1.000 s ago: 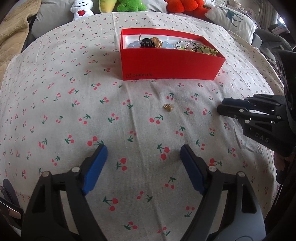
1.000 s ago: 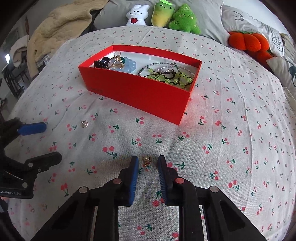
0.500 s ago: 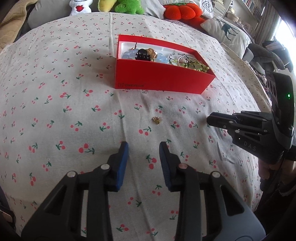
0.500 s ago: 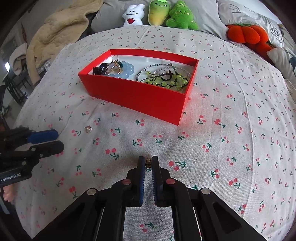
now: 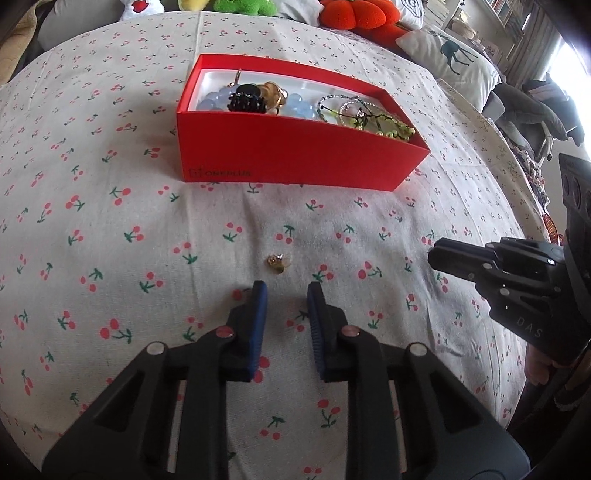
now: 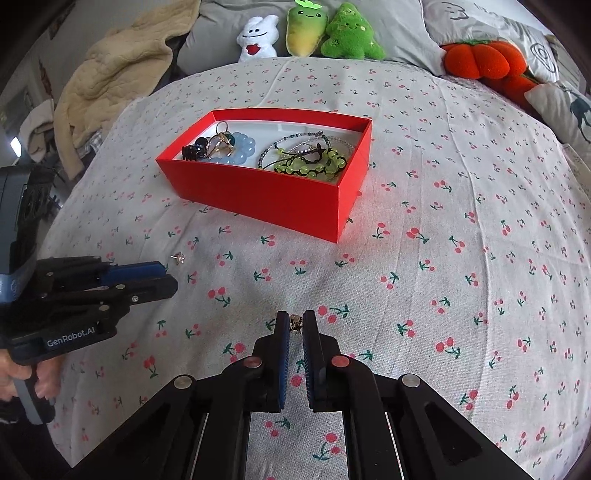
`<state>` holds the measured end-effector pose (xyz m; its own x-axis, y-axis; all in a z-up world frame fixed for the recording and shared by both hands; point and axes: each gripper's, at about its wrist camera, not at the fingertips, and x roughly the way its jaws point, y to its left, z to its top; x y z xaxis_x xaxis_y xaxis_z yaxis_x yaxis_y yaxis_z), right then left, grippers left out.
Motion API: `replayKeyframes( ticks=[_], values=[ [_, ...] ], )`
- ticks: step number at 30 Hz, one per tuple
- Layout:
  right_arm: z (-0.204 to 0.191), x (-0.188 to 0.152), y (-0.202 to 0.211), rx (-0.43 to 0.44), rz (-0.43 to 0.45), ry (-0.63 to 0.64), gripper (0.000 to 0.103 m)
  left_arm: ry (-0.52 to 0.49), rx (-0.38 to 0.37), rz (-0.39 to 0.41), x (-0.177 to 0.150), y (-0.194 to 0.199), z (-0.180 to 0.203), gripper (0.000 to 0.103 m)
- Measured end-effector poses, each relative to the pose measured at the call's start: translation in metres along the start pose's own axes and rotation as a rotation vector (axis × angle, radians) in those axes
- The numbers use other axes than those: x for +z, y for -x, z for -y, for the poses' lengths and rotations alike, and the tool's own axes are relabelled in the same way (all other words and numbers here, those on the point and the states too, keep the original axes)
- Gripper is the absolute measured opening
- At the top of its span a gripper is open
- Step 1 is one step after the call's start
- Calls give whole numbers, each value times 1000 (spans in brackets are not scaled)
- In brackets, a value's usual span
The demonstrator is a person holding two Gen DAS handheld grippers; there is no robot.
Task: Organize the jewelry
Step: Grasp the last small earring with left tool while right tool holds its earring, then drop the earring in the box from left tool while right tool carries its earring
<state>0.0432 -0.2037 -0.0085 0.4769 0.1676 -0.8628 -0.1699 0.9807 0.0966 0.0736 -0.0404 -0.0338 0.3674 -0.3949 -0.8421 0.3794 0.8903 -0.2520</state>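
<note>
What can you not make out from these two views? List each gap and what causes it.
1. Earring between the right gripper fingers: too small to tell its design or whether it is lifted off the cloth.
2. Loose earring ahead of the left gripper: too small and blurred to tell its shape.
3. Box floor, left view: near wall hides it.
4. Orange plush: cut off by the left view's top edge.

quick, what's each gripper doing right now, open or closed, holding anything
Left gripper: open, empty, just short of the small gold earring on the tablecloth.
Right gripper: shut on a small earring between its fingertips.
</note>
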Motion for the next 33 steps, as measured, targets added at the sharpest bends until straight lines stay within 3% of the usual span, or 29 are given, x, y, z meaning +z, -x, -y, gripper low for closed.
replayKeyframes(
  ticks=[13, 22, 33],
  values=[
    [8, 1, 2, 16, -2, -12, 7, -4, 52, 11, 9, -9, 2, 10],
    [6, 10, 8, 41, -2, -40, 7, -16, 63, 12, 12, 2, 5, 9],
    [9, 43, 29, 65, 77, -91, 7, 33, 26, 111, 41, 40, 2, 9]
  ],
)
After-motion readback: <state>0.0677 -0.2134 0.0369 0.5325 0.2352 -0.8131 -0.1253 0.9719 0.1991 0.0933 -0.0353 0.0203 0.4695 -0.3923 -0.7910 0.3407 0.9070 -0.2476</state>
